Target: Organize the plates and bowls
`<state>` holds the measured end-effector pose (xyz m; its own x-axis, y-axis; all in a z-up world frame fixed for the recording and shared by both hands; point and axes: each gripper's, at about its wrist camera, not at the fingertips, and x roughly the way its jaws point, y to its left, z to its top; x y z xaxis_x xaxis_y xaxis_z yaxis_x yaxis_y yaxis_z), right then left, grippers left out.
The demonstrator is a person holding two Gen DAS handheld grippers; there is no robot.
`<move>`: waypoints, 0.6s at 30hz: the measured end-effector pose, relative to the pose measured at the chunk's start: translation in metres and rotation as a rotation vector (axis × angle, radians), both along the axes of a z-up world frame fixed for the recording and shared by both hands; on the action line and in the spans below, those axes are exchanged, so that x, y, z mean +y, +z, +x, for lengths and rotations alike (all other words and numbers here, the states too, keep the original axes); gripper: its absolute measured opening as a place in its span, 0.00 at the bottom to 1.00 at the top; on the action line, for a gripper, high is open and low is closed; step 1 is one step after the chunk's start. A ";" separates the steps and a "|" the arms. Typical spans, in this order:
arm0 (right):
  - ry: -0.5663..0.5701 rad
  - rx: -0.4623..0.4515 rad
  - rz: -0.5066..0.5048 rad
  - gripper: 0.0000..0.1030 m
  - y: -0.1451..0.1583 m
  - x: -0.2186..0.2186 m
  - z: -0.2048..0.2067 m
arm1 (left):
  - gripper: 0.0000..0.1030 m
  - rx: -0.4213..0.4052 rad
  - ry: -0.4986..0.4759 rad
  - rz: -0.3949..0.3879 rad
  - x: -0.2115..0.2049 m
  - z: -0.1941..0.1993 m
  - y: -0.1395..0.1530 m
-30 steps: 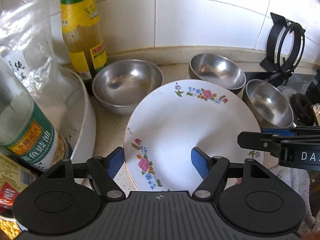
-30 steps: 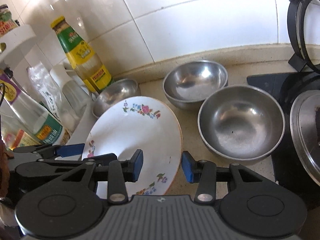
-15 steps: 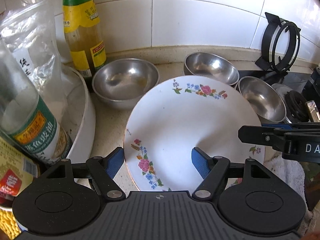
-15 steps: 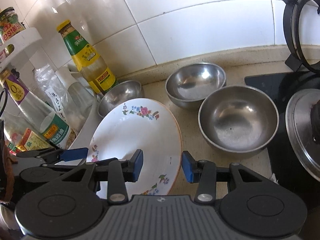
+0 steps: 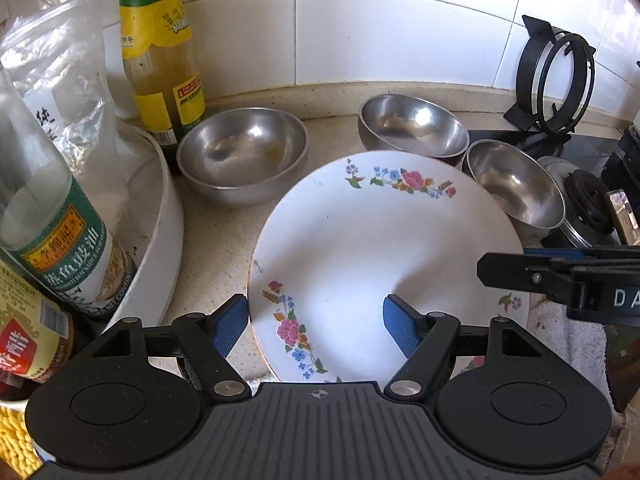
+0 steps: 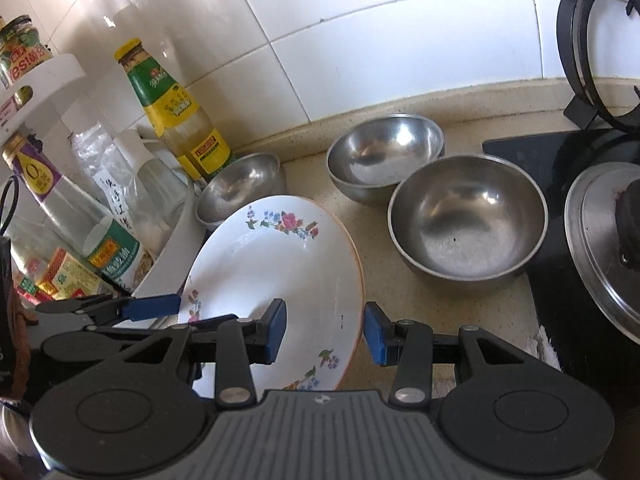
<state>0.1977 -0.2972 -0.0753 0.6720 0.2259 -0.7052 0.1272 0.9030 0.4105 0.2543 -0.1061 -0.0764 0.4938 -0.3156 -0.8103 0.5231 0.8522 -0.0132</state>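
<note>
Plate: a white round ceramic plate with painted flowers (image 5: 372, 264) (image 6: 280, 280) lies near the front of the speckled beige tabletop (image 5: 224, 232) (image 6: 376, 248), its near edge between the two tools.
Left tool: the left tool (image 5: 316, 324) has its blue-padded fingers (image 5: 230, 322) spread apart, one outside the plate's left rim and one over the plate's inside; whether either pad touches the plate cannot be told.
Right tool: the right tool (image 6: 325, 332) also stands apart, straddling the plate's right rim, one pad above the plate and one beside it over the tabletop.
Bowls: three round stainless steel bowls sit behind the plate: one at the left (image 5: 243, 154) (image 6: 240, 188) beside a green-capped yellow-labelled bottle (image 5: 158, 52) (image 6: 172, 112), one at the back (image 5: 414, 126) (image 6: 384, 156), and one at the right (image 5: 516, 182) (image 6: 466, 216) by the black stove top (image 6: 560, 184).
Left side: a white round tray (image 5: 158, 232) holds bottles and a clear bag.
</note>
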 end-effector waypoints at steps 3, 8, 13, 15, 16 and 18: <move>-0.003 0.019 0.007 0.59 -0.007 0.000 -0.003 | 0.76 0.017 0.003 0.008 -0.002 0.000 -0.004; -0.013 0.040 0.022 0.59 -0.014 -0.002 -0.005 | 0.76 0.024 -0.009 0.017 -0.005 -0.003 -0.006; -0.017 0.015 0.036 0.59 -0.008 -0.002 -0.008 | 0.76 0.006 -0.006 0.014 -0.005 -0.001 -0.003; -0.024 0.006 0.047 0.59 -0.006 -0.002 -0.009 | 0.76 -0.004 -0.008 0.015 -0.006 -0.002 0.000; -0.025 0.002 0.051 0.59 -0.005 -0.002 -0.009 | 0.76 -0.009 -0.009 0.016 -0.006 -0.002 0.002; -0.023 0.001 0.053 0.59 -0.004 -0.002 -0.009 | 0.77 -0.019 -0.011 0.017 -0.007 -0.003 0.005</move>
<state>0.1885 -0.2994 -0.0797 0.6771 0.2472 -0.6931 0.1483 0.8767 0.4576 0.2509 -0.1129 -0.0718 0.5057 -0.3076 -0.8060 0.5325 0.8464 0.0111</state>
